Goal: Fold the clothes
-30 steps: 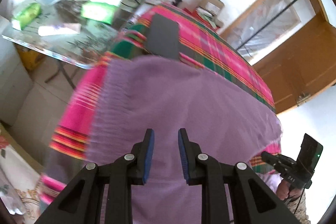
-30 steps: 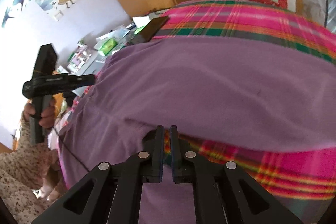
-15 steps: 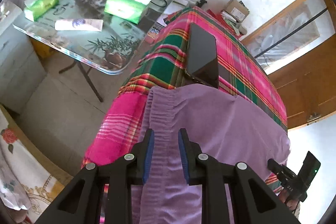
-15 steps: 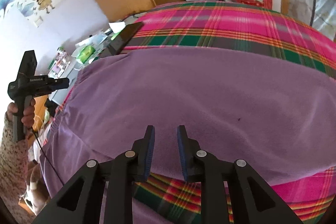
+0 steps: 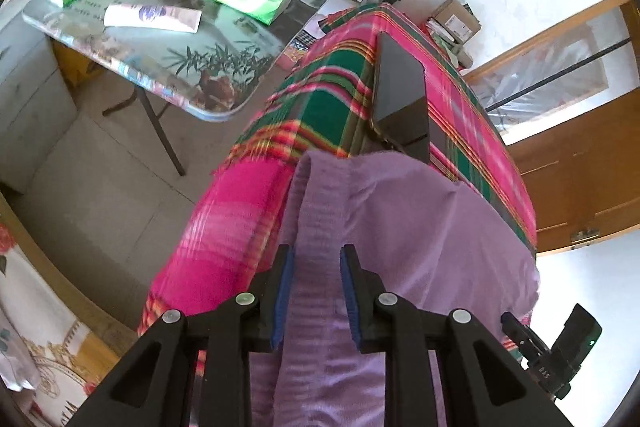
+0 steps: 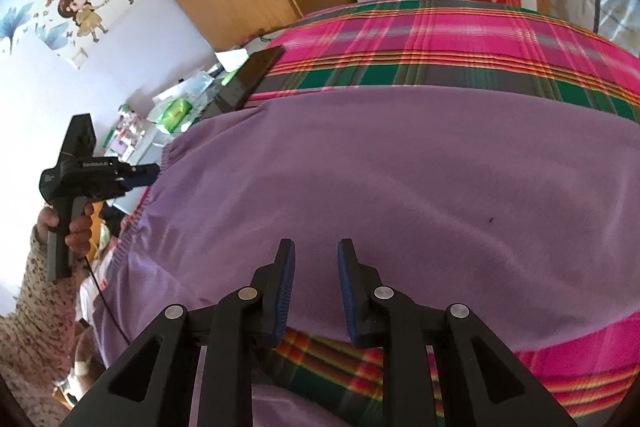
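The garment point(image 6: 400, 195) is a soft purple piece with a fuzzy, fleece-like surface and a ribbed, gathered band point(image 5: 316, 211) along one edge. It lies spread flat across the plaid-covered bed, filling the middle of the right wrist view from left edge to right. Its near edge runs across the lower frame, with plaid cloth showing below it. In the left wrist view it fills the lower centre and right, the band running from mid-frame down to the bottom, draping over the bed's edge. A small dark speck point(image 6: 489, 220) marks the fabric.
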